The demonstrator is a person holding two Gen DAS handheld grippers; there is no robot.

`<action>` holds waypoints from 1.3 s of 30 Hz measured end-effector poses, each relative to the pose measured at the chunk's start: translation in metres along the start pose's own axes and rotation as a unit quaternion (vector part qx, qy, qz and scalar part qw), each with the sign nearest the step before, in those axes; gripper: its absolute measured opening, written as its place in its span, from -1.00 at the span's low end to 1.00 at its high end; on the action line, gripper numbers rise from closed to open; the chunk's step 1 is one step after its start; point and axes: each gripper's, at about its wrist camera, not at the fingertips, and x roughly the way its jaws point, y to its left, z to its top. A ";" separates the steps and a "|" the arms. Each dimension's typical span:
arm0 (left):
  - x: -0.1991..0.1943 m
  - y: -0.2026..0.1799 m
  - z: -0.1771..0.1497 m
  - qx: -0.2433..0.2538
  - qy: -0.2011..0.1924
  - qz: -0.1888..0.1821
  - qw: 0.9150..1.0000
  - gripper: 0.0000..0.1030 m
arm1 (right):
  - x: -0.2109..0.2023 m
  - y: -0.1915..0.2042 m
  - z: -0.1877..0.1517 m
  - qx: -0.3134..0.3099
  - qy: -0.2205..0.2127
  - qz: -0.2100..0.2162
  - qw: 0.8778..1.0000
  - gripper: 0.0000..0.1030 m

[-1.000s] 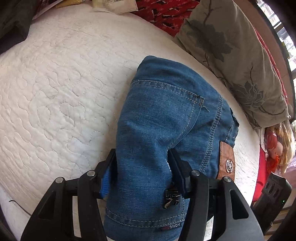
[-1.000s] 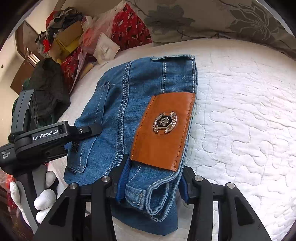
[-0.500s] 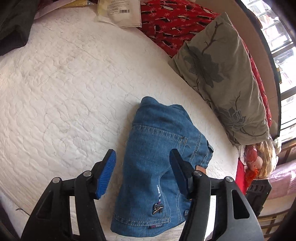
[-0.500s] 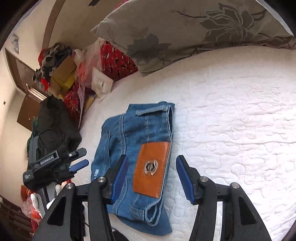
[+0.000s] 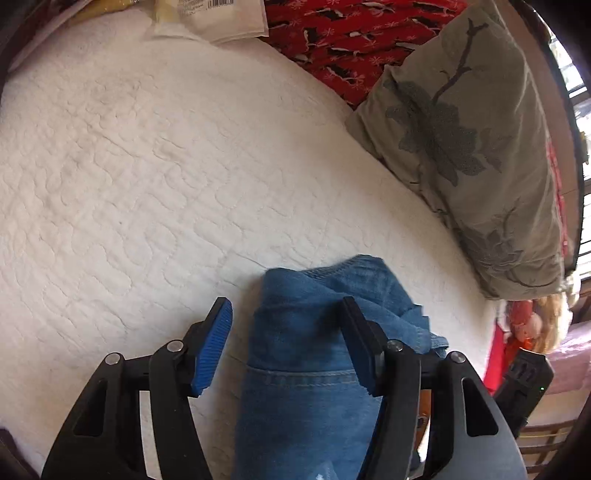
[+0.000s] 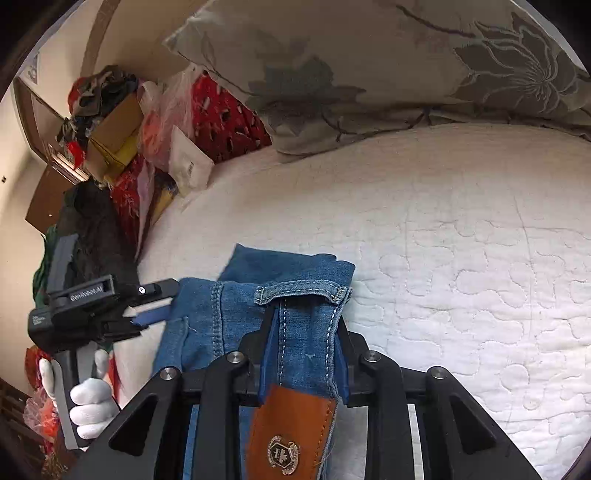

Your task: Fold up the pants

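Denim pants [image 6: 295, 314] | right tool [image 6: 304, 350] now pinching waistband | left tool [image 5: 284, 343] stays spread

A white quilted bedspread [image 5: 147, 166] covers the bed. A grey-green pillow with a floral print [image 6: 369, 66] lies along its far edge, beside red patterned fabric [image 5: 351, 33]. A white plastic packet [image 6: 188, 166] rests at the bed's corner. Beyond it stand a cardboard box [image 6: 114, 129], heaped clothes [image 6: 96, 85] and a dark garment [image 6: 92, 221]. What may be a doll [image 5: 535, 325] lies past the pillow.
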 end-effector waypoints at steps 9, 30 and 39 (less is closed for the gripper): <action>-0.042 0.027 -0.022 -0.019 0.008 -0.048 0.999 0.13 | -0.044 -0.007 -0.024 0.058 -0.021 0.052 0.997 -0.36; -0.054 0.033 -0.162 0.011 0.065 -0.058 0.996 0.24 | -0.066 -0.013 -0.124 0.091 0.026 0.054 0.994 -0.56; -0.093 0.039 -0.114 -0.007 0.011 -0.091 0.996 0.25 | -0.091 -0.028 -0.106 0.135 -0.011 0.073 0.988 -0.39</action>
